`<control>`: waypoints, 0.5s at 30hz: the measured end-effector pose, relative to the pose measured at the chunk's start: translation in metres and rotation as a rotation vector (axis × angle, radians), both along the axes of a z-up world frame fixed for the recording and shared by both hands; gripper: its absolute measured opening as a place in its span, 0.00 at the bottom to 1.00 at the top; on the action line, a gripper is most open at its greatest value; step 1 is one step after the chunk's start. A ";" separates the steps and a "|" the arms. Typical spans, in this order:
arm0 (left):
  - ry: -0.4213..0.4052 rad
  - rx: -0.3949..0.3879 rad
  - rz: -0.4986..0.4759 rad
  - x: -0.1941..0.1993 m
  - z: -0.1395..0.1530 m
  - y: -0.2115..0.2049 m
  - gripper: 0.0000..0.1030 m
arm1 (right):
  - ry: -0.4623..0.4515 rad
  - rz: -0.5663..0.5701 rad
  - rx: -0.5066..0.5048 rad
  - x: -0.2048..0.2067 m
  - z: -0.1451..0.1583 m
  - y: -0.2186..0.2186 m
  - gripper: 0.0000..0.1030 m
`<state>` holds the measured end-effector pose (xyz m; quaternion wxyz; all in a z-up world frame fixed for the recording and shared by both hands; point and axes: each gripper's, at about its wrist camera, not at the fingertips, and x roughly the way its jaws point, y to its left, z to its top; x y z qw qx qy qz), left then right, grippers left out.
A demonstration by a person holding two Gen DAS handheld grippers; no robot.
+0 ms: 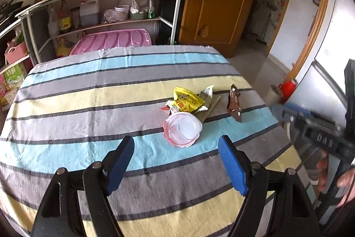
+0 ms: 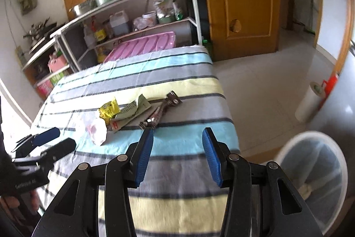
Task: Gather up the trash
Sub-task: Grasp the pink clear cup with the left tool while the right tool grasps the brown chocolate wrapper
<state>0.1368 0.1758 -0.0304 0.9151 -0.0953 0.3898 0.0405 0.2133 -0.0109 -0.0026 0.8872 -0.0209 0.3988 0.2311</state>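
both grippers – left (image 1: pixel 176 162), right (image 2: pixel 177 156) – spread wide, holding nothing, short of the trash on the striped cloth (image 1: pixel 66 103): light plastic cup (image 1: pixel 182 133) likely to skid off, wrappers (image 1: pixel 188 101) overlapping, bin (image 2: pixel 314 174) down at right.

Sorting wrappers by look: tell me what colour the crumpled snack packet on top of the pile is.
Yellow snack packet with dark print, clearest in the left wrist view.

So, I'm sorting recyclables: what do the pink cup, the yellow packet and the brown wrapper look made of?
Pink cup: thin translucent plastic, glossy; light passes through its wall. Yellow packet: printed plastic film, probably foil-lined; crumpled with sharp shiny creases. Brown wrapper: similar glossy film, twisted and holding its shape. Linings can't be confirmed from here.
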 end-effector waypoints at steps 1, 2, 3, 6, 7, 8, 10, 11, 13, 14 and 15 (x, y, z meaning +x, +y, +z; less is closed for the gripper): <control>0.005 0.004 0.005 0.003 -0.002 0.001 0.77 | -0.001 0.005 -0.002 0.004 -0.001 0.004 0.46; 0.012 0.006 0.008 0.006 -0.004 0.001 0.77 | 0.006 0.014 -0.004 0.009 -0.002 0.008 0.46; 0.014 0.005 0.004 0.008 -0.005 0.001 0.77 | 0.014 0.022 -0.010 0.013 -0.005 0.013 0.46; 0.028 0.009 -0.004 0.017 -0.010 0.002 0.77 | 0.027 0.031 -0.051 0.028 -0.015 0.027 0.46; 0.039 0.009 0.000 0.019 -0.012 0.003 0.77 | 0.035 0.043 -0.046 0.032 -0.018 0.030 0.46; 0.038 0.005 0.000 0.020 -0.013 0.003 0.77 | 0.041 0.053 -0.031 0.035 -0.019 0.031 0.46; 0.034 0.008 -0.001 0.023 -0.015 0.003 0.77 | 0.056 0.066 0.008 0.043 -0.022 0.034 0.46; 0.036 0.014 0.006 0.024 -0.016 0.004 0.77 | 0.061 0.067 0.021 0.045 -0.024 0.035 0.46; 0.035 0.014 0.006 0.027 -0.016 0.005 0.77 | 0.072 0.059 0.013 0.050 -0.028 0.039 0.46; 0.036 0.016 0.014 0.028 -0.016 0.006 0.77 | 0.074 0.057 0.006 0.050 -0.028 0.041 0.46; 0.032 0.017 0.016 0.029 -0.016 0.006 0.77 | 0.076 0.060 0.000 0.052 -0.030 0.043 0.46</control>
